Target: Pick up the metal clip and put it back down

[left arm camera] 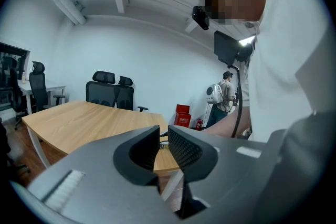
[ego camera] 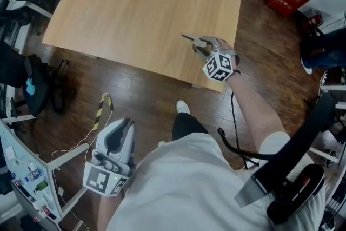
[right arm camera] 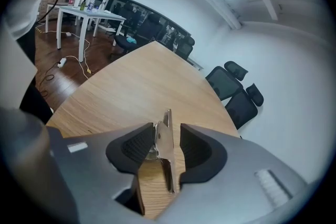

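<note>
- Metal clip (ego camera: pixel 190 39) is kept well apart from the left gripper (ego camera: pixel 125 126), which is held off the table at 7 o'clock of the head view, above the dark wood floor (ego camera: pixel 146 89).
- In the left gripper view, the left gripper's jaws are drawn nearly together; only a thin slit is left, and nothing is held between them.
- On the wooden table (ego camera: pixel 135 8), toward its 5 o'clock corner, the clip is seen with its thin end pointed to 10 o'clock.
- The right gripper (ego camera: pixel 200 47) is set around the clip's rear end from 4 o'clock.
- In the right gripper view, the clip is stood on edge between widely spread jaws. It is seen close by the left-hand pad, with a clear gap left to the other, so it is not clamped.
</note>
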Tool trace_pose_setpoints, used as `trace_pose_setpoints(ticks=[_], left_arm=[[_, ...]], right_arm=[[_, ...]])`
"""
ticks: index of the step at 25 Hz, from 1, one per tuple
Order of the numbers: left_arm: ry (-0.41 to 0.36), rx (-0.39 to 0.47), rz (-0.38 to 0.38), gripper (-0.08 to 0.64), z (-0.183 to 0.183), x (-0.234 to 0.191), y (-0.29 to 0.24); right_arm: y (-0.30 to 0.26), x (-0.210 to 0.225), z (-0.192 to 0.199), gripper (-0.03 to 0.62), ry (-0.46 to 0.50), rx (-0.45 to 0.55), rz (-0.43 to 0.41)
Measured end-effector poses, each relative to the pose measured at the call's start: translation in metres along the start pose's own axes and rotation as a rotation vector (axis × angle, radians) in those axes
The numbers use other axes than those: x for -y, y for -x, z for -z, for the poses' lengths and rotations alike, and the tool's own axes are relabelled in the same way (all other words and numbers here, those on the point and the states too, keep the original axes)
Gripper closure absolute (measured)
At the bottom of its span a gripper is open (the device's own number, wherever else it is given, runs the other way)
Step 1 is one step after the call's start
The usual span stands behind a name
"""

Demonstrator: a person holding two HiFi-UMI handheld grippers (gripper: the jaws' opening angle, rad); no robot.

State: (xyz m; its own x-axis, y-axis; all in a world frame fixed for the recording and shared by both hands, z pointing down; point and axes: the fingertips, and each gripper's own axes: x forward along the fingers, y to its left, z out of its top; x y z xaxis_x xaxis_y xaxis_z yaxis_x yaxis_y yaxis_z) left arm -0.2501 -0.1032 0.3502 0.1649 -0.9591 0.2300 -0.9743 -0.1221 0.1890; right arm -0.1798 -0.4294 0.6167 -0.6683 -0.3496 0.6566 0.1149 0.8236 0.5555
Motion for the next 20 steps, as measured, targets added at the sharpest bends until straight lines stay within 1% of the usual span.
trace_pose_setpoints(ticks=[3,8,10,13,15,20], left_arm=[[-0.011,0.016,0.003,0.522,0.001,-0.001,0.012],[-0.035,0.039,0.037,0.52,0.004,0.007,0.04],[-0.043,0.05,0.059,0.52,0.005,0.013,0.053],[-0.062,0.07,0.112,0.518,0.007,0.024,0.069],[-0.069,0.076,0.143,0.518,0.011,0.033,0.085],[-0.073,0.082,0.227,0.518,0.026,0.052,0.13]], right_arm=[[0.013,-0.001,-0.012,0.423,-0.025,0.017,0.02],[0.045,-0.015,-0.033,0.42,-0.051,0.034,0.059],[0.065,-0.022,-0.045,0.42,-0.067,0.048,0.083],[0.104,-0.028,-0.062,0.42,-0.102,0.067,0.143],[0.131,-0.041,-0.076,0.42,-0.127,0.082,0.17],[0.2,-0.097,-0.118,0.42,-0.183,0.115,0.197]])
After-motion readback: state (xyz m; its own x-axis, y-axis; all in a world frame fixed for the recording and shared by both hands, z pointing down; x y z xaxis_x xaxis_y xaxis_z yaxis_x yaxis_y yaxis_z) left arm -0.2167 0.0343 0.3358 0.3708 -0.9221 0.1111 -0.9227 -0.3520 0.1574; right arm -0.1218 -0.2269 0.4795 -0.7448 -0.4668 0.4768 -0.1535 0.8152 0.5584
